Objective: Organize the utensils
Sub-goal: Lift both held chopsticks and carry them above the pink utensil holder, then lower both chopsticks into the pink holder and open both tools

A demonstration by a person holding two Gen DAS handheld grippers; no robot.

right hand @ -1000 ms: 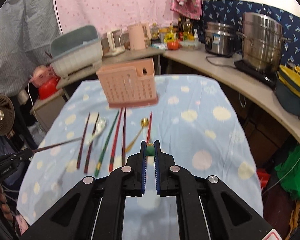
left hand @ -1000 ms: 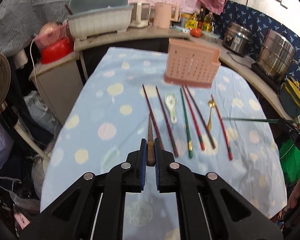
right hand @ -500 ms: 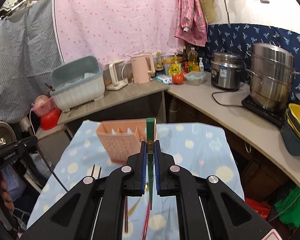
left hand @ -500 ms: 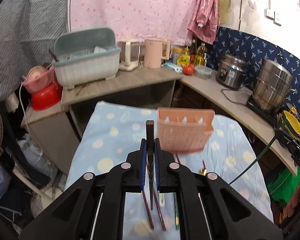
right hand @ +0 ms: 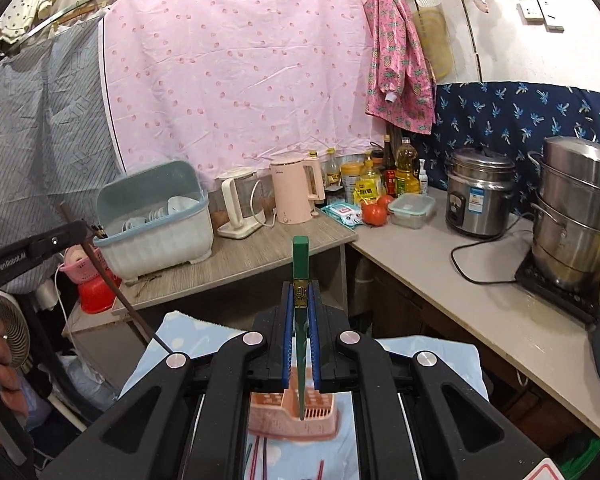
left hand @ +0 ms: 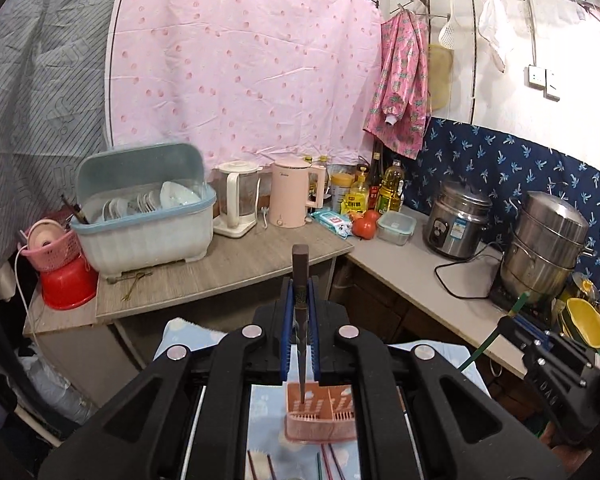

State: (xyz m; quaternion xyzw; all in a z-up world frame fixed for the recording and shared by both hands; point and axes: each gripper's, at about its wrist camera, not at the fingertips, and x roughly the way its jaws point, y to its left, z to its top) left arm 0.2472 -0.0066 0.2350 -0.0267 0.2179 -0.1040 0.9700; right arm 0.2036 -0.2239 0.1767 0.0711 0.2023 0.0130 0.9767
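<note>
Your left gripper (left hand: 300,336) is clamped on a brown chopstick (left hand: 300,276); your right gripper (right hand: 300,332) is clamped on a green chopstick (right hand: 300,264). Each stick stands near upright at frame centre, its thin tip hanging low over the pink utensil holder (left hand: 320,420), which sits at lower centre in both views on the blue tablecloth (right hand: 184,336). Neither hand reads clearly nearer; lower along the stick's long axis.

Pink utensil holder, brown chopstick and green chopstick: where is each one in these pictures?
pink utensil holder (left hand: 320,430): left wrist view, front wall.
brown chopstick (left hand: 300,264): left wrist view, thick upper end above the pads.
green chopstick (right hand: 301,260): right wrist view, thick upper end above the pads.
</note>
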